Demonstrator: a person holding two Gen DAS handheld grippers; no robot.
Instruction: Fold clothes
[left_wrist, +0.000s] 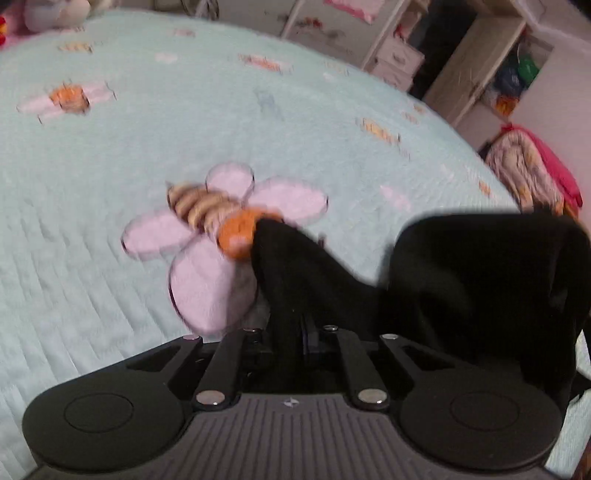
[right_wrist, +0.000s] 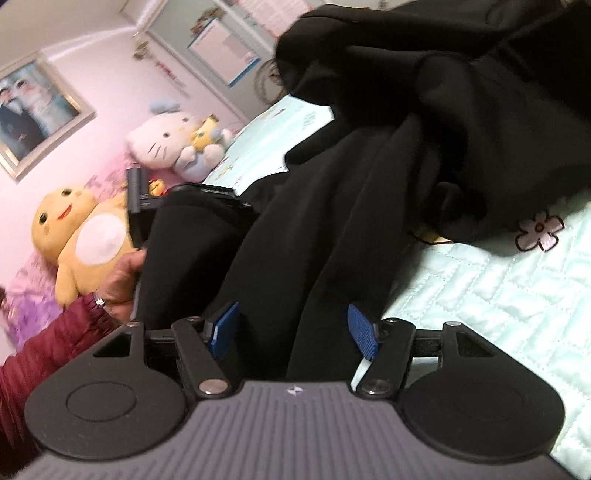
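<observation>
Left wrist view: black garment (left_wrist: 461, 280) heaped lower right of frame on pale green quilt (left_wrist: 110, 240), one fold drawn into left gripper (left_wrist: 306, 332), jaws clamped on cloth. Fingertips buried in fabric; frame motion-blurred.

Right wrist view: same black garment (right_wrist: 369, 166) fills centre and upper right, matte, deeply creased. Right gripper (right_wrist: 293, 332) jaws apart, blue pads (right_wrist: 225, 325) flanking a fold without pressing. Garment's top cut off by frame edge.
</observation>
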